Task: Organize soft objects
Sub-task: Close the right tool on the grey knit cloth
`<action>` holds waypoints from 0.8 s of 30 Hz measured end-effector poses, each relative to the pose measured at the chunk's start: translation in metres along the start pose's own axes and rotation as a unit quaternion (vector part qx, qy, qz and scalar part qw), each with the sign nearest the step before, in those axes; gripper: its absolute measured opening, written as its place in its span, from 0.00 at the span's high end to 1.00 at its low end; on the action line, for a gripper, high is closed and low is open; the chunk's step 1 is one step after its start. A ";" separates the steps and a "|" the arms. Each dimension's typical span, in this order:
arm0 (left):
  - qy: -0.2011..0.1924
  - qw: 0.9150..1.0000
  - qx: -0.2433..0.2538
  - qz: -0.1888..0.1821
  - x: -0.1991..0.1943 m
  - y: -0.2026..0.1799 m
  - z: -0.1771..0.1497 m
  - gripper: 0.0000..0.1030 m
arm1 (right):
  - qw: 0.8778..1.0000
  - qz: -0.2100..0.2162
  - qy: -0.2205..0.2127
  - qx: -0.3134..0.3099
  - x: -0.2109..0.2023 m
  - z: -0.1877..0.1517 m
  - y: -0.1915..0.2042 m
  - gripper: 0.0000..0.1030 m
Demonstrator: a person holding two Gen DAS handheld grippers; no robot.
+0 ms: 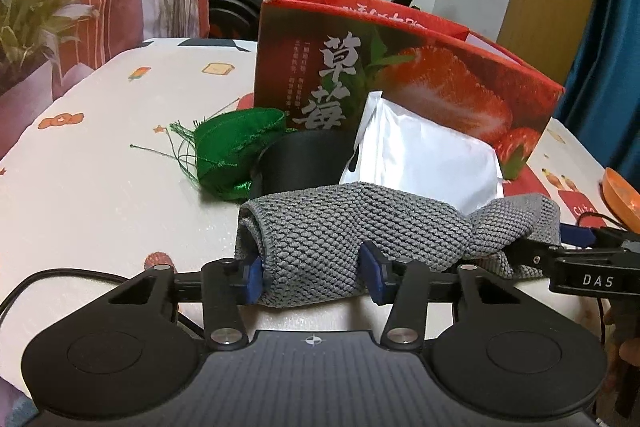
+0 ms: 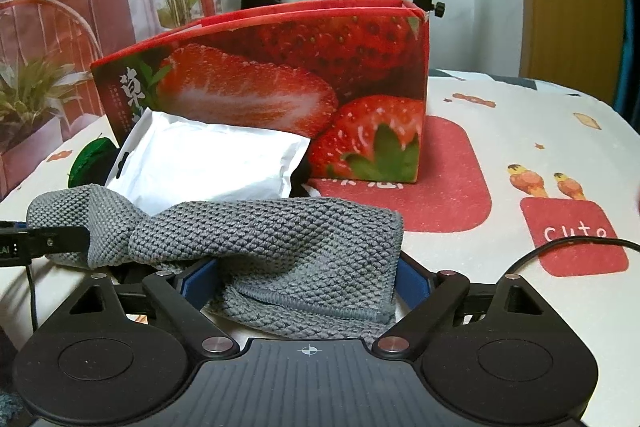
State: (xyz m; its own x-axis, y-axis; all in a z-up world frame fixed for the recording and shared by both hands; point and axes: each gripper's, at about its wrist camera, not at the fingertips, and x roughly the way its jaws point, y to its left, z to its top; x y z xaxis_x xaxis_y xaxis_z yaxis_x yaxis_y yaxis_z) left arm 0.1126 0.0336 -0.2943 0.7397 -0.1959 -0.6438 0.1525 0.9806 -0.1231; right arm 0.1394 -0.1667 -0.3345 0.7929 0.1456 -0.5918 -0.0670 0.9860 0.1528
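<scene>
**Both ends of the cloth grabbed, box is next**

Left gripper point(image 1: 312, 277) is pinched on one bunched end of the grey cloth point(image 1: 340, 223); right gripper point(image 2: 308, 281) has its jaws around the other end, wider apart, looks like it's holding. Cloth sits on the table point(image 1: 100, 167), right in front of the pouch point(image 1: 424, 155) and strawberry box point(image 1: 400, 67). Looks like the pick-up step. Next: lift both ends evenly, clear the pouch, drop it in the box.

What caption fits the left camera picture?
Left gripper straddling a rolled grey knitted cloth before a red strawberry-printed cardboard box.
</scene>
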 end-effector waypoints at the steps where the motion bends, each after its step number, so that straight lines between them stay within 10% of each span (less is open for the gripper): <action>1: 0.001 1.000 0.000 0.000 0.001 0.000 -0.001 0.51 | 1.000 -0.001 0.000 -0.001 0.000 0.000 0.000 0.17; 13: 0.006 1.000 -0.004 -0.003 0.001 0.001 -0.002 0.52 | 1.000 0.000 0.003 -0.013 -0.006 -0.001 0.004 0.49; 18: 0.000 1.000 0.012 -0.004 -0.003 -0.003 -0.001 0.80 | 0.999 0.017 0.001 -0.027 -0.009 0.000 0.011 0.66; 24: -0.015 0.999 0.046 0.002 -0.009 -0.014 -0.001 0.85 | 0.999 0.028 -0.003 -0.027 -0.013 0.002 0.013 0.73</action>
State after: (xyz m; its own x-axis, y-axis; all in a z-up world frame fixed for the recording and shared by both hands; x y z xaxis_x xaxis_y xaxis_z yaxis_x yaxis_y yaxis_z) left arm 0.1028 0.0218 -0.2872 0.7596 -0.1926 -0.6212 0.2071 0.9771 -0.0497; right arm 0.1290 -0.1564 -0.3234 0.7910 0.2010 -0.5779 -0.1443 0.9791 0.1430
